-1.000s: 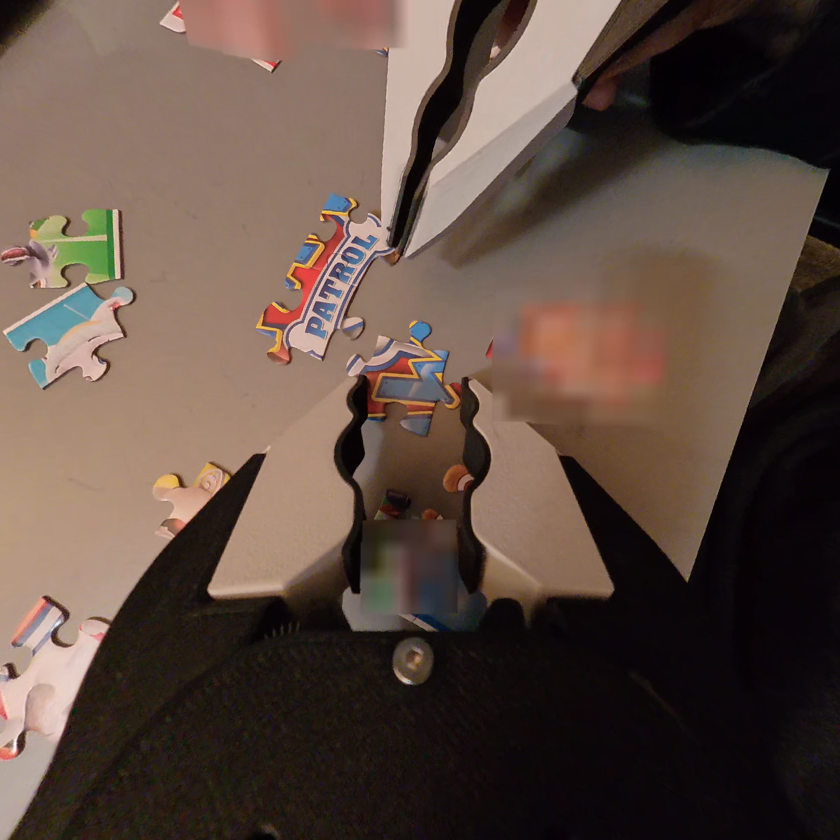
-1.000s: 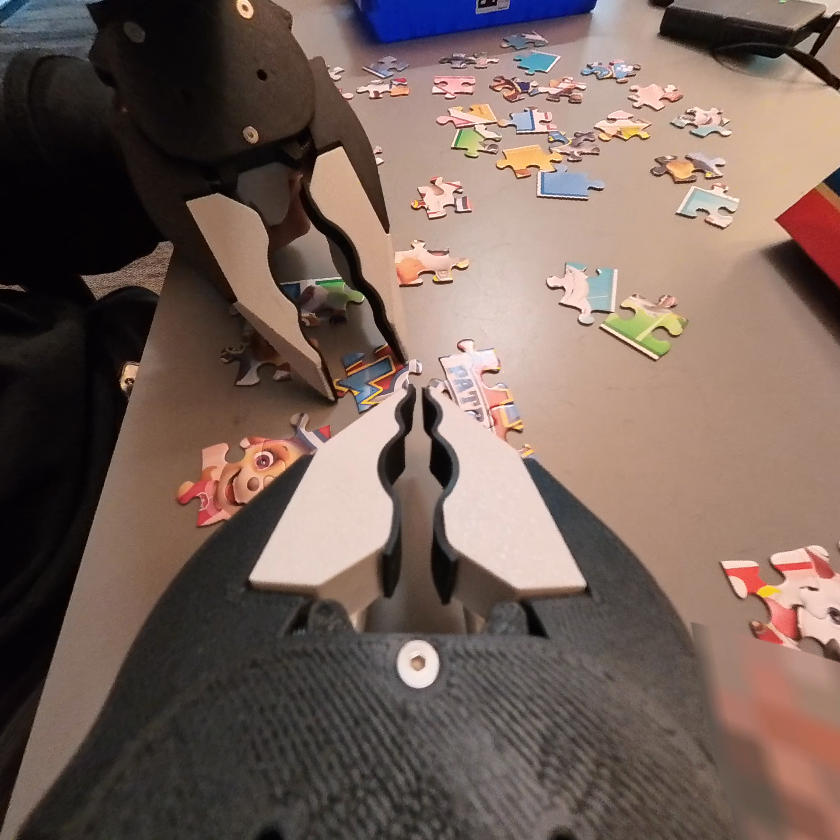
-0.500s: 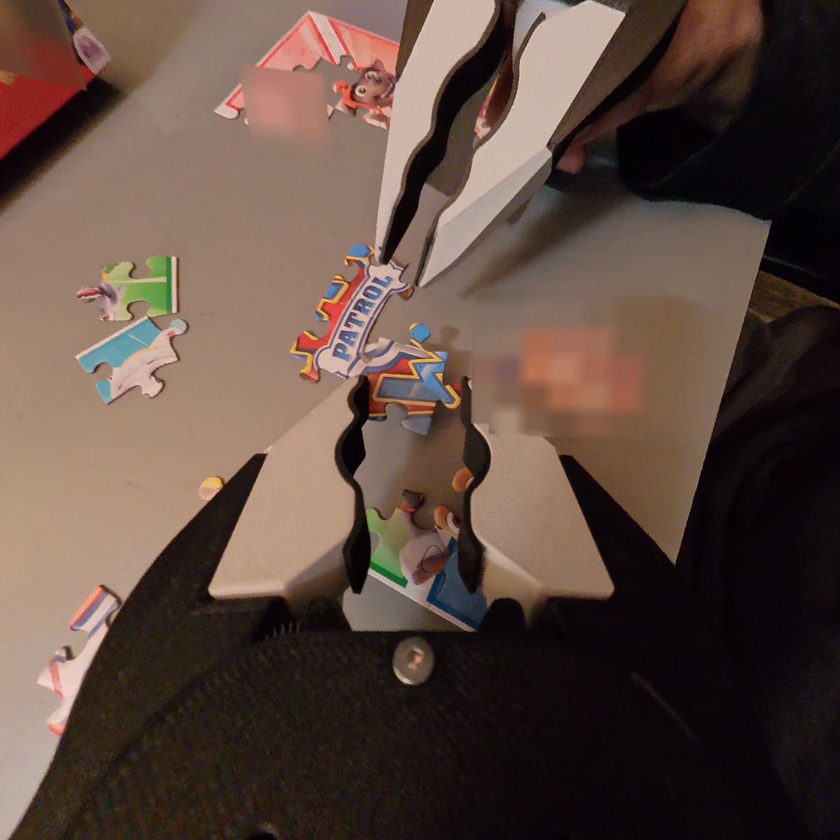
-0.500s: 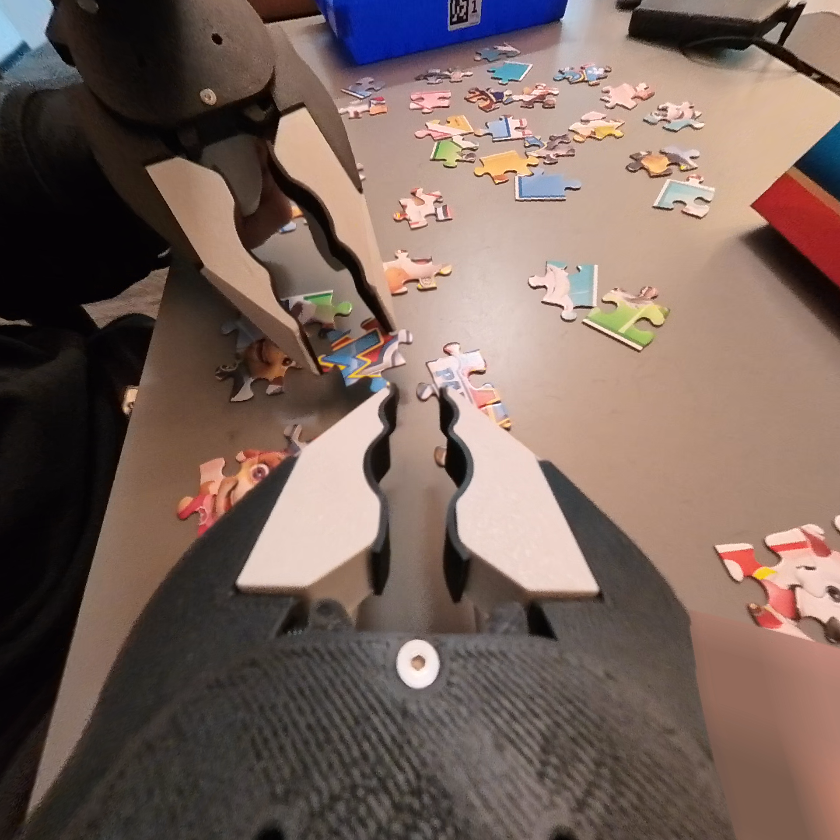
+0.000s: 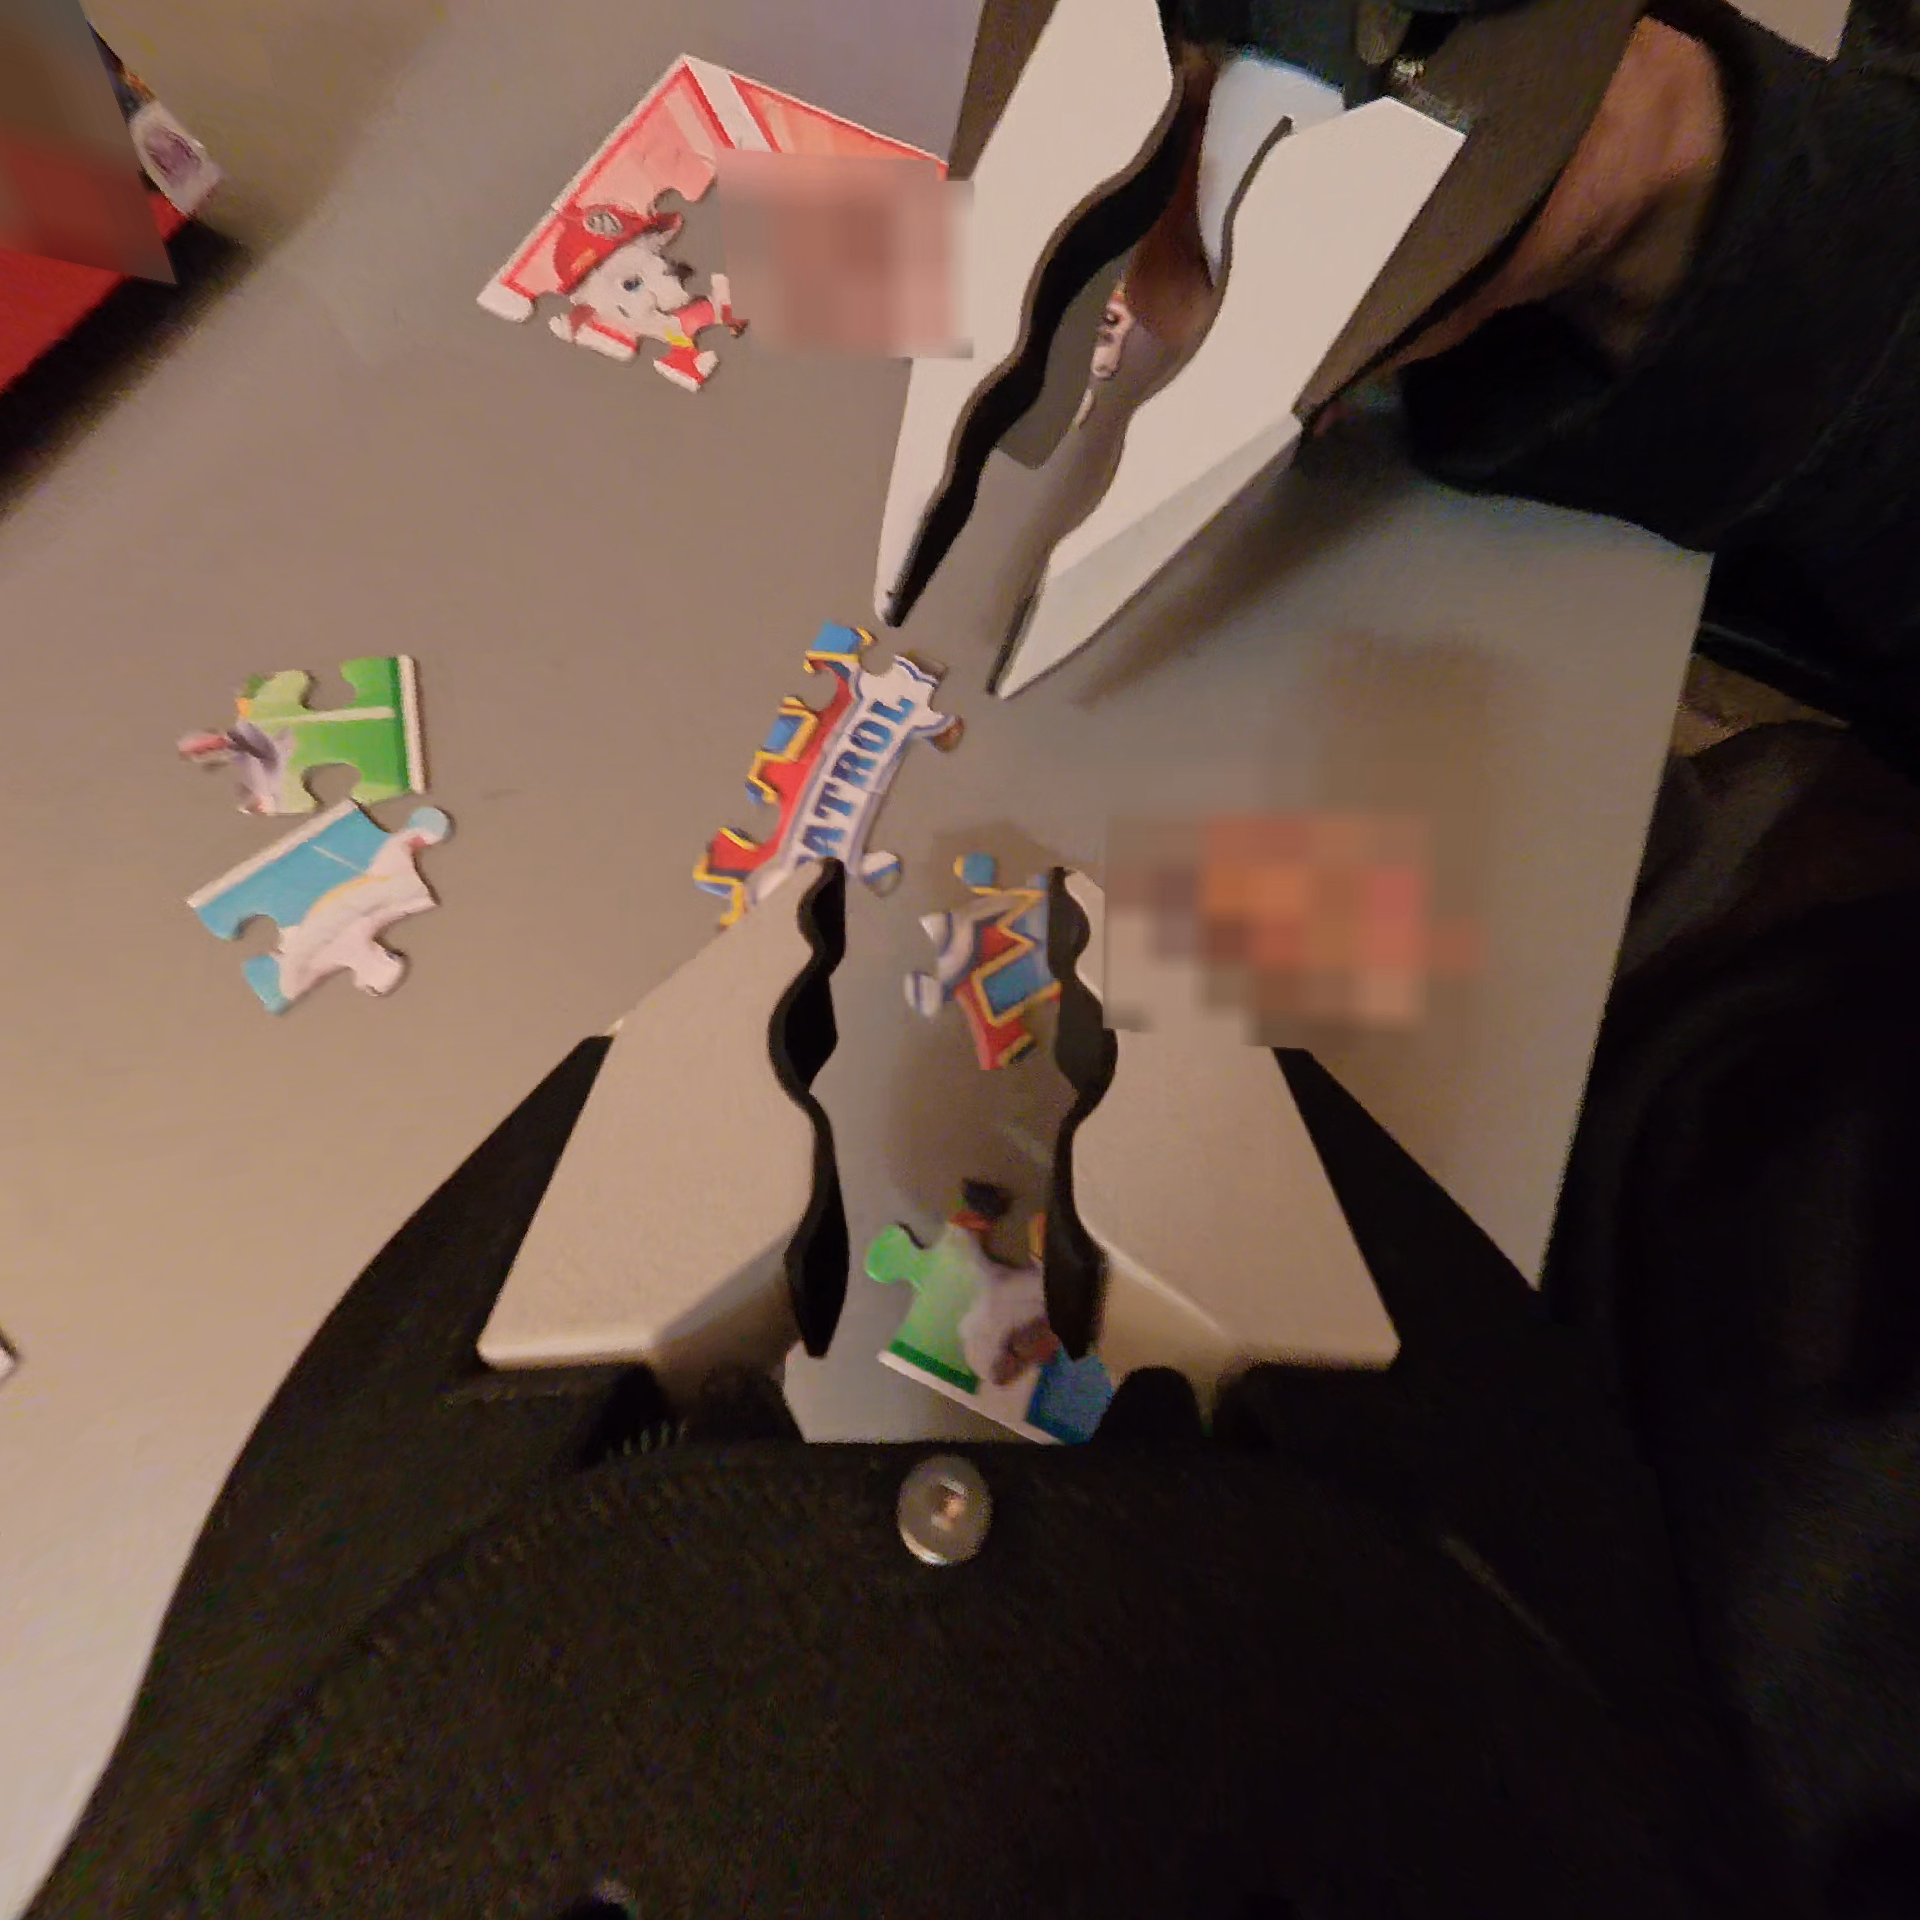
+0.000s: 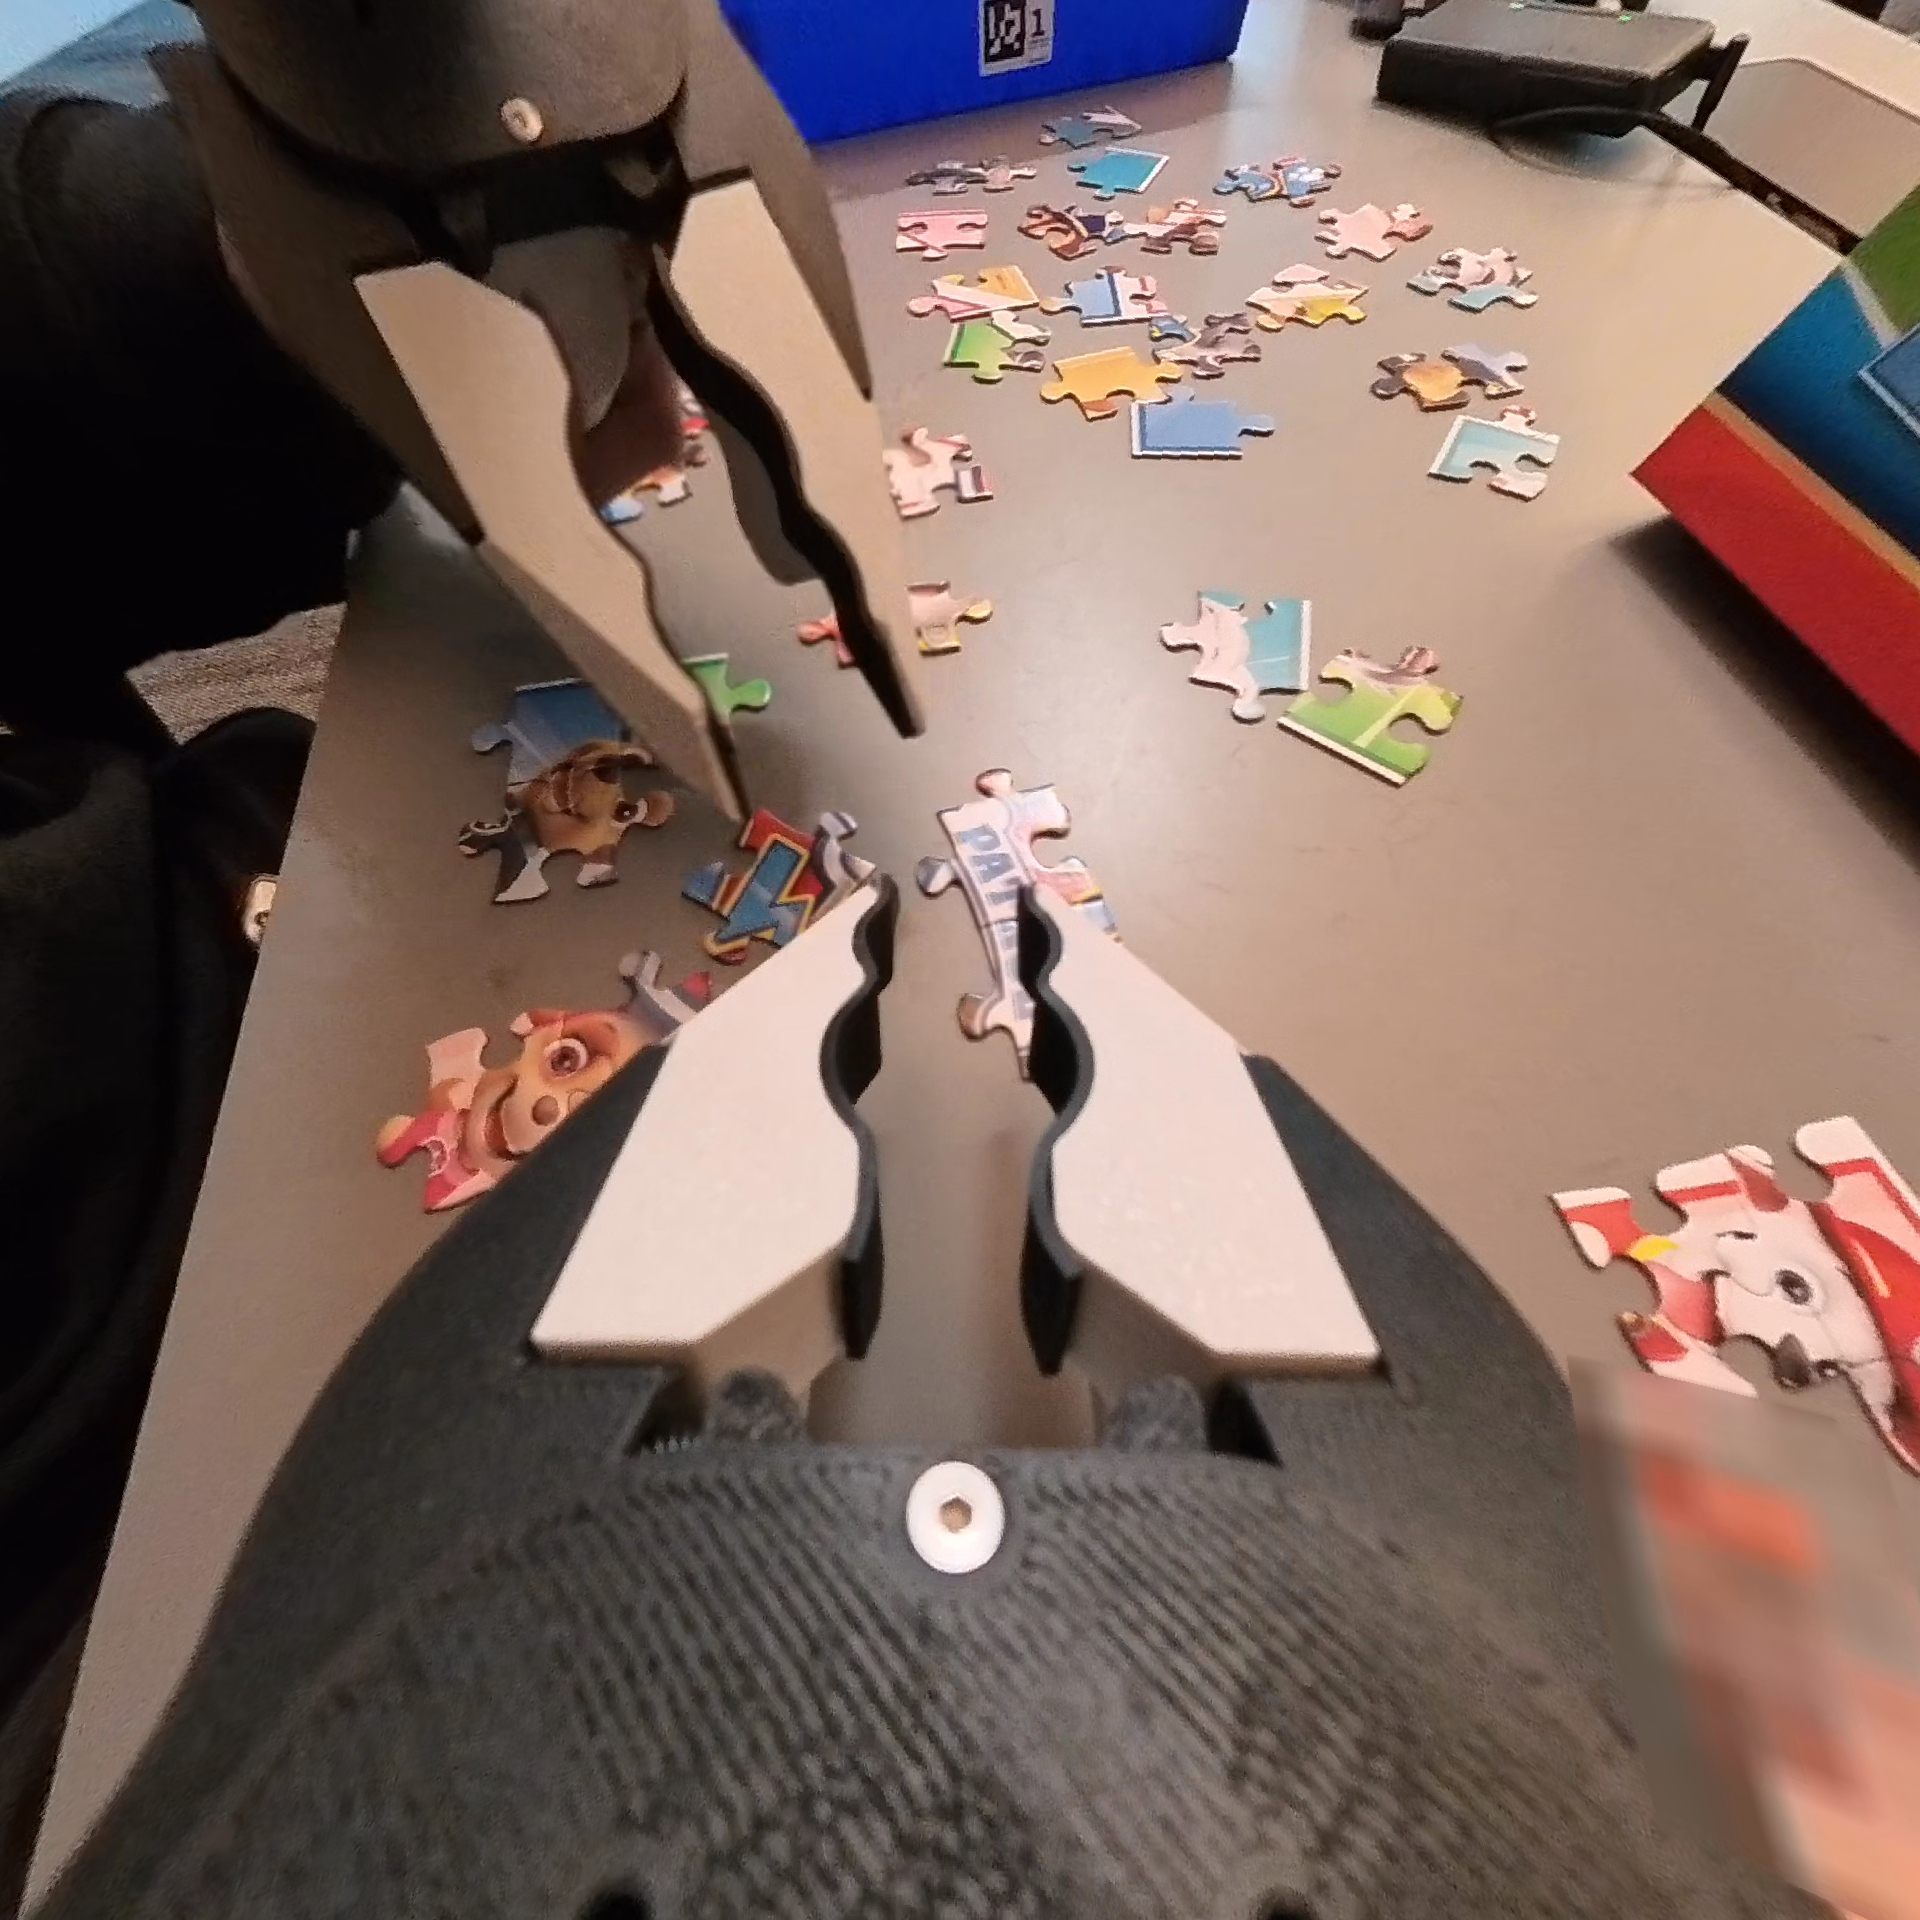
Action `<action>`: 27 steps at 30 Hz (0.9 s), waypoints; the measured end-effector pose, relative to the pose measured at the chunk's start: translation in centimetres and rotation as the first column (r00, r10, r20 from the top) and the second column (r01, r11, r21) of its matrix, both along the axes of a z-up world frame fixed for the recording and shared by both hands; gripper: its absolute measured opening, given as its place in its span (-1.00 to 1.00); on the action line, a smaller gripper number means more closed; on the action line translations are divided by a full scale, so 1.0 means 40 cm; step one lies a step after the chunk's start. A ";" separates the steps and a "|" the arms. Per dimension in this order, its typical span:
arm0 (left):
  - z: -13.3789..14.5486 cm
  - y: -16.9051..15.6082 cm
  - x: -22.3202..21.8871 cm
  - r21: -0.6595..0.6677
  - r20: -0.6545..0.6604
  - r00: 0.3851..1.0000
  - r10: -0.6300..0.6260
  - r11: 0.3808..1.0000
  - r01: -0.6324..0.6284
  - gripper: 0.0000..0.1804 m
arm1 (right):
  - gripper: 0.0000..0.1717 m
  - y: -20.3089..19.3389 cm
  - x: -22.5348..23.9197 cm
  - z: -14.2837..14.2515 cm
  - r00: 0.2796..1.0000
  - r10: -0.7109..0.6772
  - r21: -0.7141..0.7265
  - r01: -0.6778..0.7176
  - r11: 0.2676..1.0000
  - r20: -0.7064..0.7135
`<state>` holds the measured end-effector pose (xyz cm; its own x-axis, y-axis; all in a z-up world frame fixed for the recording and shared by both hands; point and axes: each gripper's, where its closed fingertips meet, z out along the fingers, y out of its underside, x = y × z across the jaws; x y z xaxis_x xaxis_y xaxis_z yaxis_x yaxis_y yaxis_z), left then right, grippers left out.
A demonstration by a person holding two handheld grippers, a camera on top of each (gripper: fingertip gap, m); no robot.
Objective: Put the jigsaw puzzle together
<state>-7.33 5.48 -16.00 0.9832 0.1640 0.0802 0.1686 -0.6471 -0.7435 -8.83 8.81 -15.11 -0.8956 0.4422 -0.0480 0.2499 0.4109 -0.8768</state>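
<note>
Both grippers, left and right, hang open and empty just above two unjoined puzzle pieces, many more scattered beyond.

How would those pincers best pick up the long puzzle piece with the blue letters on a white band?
Probably across its narrow waist: the lettered puzzle piece lies flat on the grey table, long and slim, knobs at its ends. Coming from above, one finger on each long edge, seems safest; the right gripper, open, is nearest.
</note>
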 end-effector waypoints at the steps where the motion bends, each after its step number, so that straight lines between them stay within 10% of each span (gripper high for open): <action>1: -0.007 -0.007 0.014 -0.004 0.017 1.000 0.016 1.000 -0.016 -0.55 | -0.75 -0.002 0.002 -0.002 1.000 0.005 0.004 -0.005 1.000 0.001; 9: -0.074 -0.048 0.053 -0.095 -0.122 0.939 0.323 0.937 -0.335 -0.30 | -0.75 -0.022 0.015 -0.014 0.999 0.032 0.035 -0.032 0.999 -0.002; 27: -0.072 -0.047 0.048 -0.064 -0.042 0.962 0.270 0.960 -0.273 -0.69 | -0.74 -0.031 0.025 -0.017 0.999 0.048 0.030 -0.048 0.998 0.004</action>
